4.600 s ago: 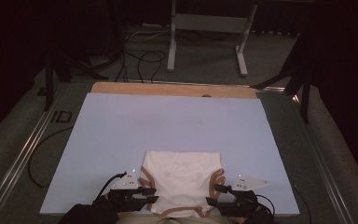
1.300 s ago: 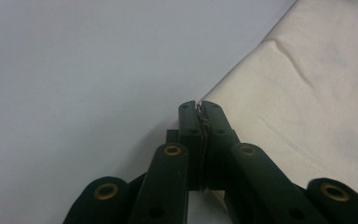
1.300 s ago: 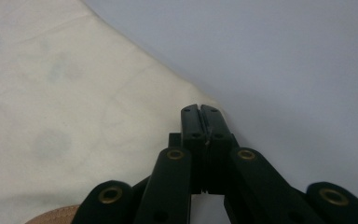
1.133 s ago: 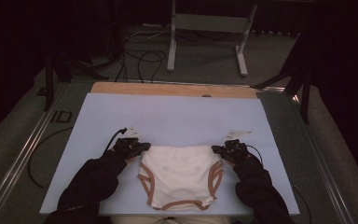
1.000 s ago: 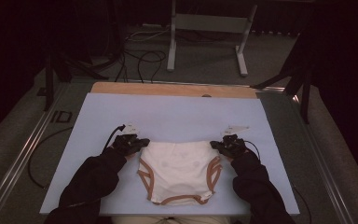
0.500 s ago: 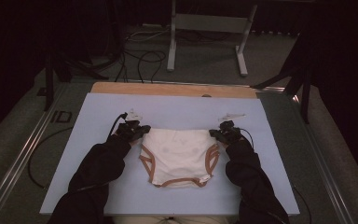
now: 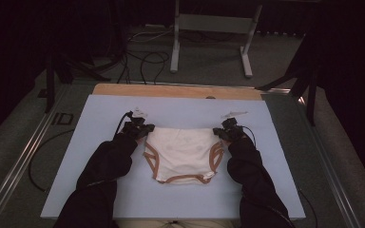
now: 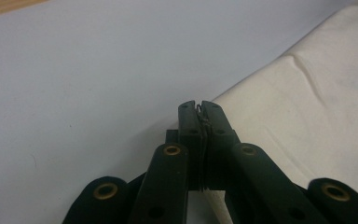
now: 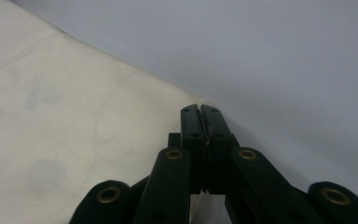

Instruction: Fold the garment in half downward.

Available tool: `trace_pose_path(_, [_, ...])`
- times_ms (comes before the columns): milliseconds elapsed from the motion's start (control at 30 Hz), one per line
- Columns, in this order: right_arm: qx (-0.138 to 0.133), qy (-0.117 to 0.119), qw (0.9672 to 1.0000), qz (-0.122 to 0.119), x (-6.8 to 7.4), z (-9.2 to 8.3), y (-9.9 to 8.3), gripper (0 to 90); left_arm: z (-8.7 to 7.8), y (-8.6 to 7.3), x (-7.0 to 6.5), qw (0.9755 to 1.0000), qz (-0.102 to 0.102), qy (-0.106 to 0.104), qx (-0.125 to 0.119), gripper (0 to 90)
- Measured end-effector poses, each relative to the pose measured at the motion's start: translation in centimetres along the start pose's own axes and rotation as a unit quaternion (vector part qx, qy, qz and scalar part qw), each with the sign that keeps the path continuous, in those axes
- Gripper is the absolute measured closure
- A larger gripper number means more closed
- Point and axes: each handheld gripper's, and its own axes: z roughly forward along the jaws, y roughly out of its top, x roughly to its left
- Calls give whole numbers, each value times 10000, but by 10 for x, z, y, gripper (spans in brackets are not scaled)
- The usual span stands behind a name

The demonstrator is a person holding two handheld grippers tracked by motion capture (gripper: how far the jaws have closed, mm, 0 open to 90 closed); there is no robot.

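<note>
- While I watch from the high view, the pale blue mat (image 7: pixel 100 190) covers most of the table, with a strip of bare wooden edge (image 7: pixel 171 90) at twelve o'clock.
- Dark sleeves (image 7: pixel 107 164) reach up from six o'clock, one on each side of the garment.
- Cream underpants with tan trim (image 7: pixel 183 152) lie flat near the mat's centre, waistband toward twelve o'clock, crotch toward six.
- Left gripper (image 7: pixel 140 129) sits at the garment's ten o'clock corner; in the left gripper view (image 8: pixel 199 108) I see its jaws pressed together with a sliver of cloth pinched in the seam, cream fabric (image 8: pixel 307 116) spreading off toward three o'clock.
- Right gripper (image 7: pixel 224 133) sits at the two o'clock corner; in the right gripper view (image 9: pixel 200 112) the jaws are closed tight on the cloth's edge, fabric (image 9: pixel 74 121) running out toward nine o'clock and bare mat (image 9: pixel 284 56) beyond.
- Waistband between the two grips looks stretched straight, both corners nipped.
- Cables (image 7: pixel 123 121) trail off each tool.
</note>
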Motion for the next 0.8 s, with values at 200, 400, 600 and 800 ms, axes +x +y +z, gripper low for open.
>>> trace_pose_path(200, [55, -8, 10000, 43, 0, 4, -1, 802, 3, -3, 1, 9999, -102, 3, 4, 866])
trace_pose_path(400, [-123, 203, 9997, 14, 4, -6, 3, 463, -8, 0, 2, 9991, -256, 159, -290, 543])
trace_pose_path(600, [-257, 514, 9983, -7, 11, -15, 3, 238, -21, 1, -2, 9980, -264, -48, -570, 387])
trace_pose_path(800, [-321, 646, 9971, -233, 27, -27, 4, 188, -33, 0, -10, 9959, -158, -529, -712, 148])
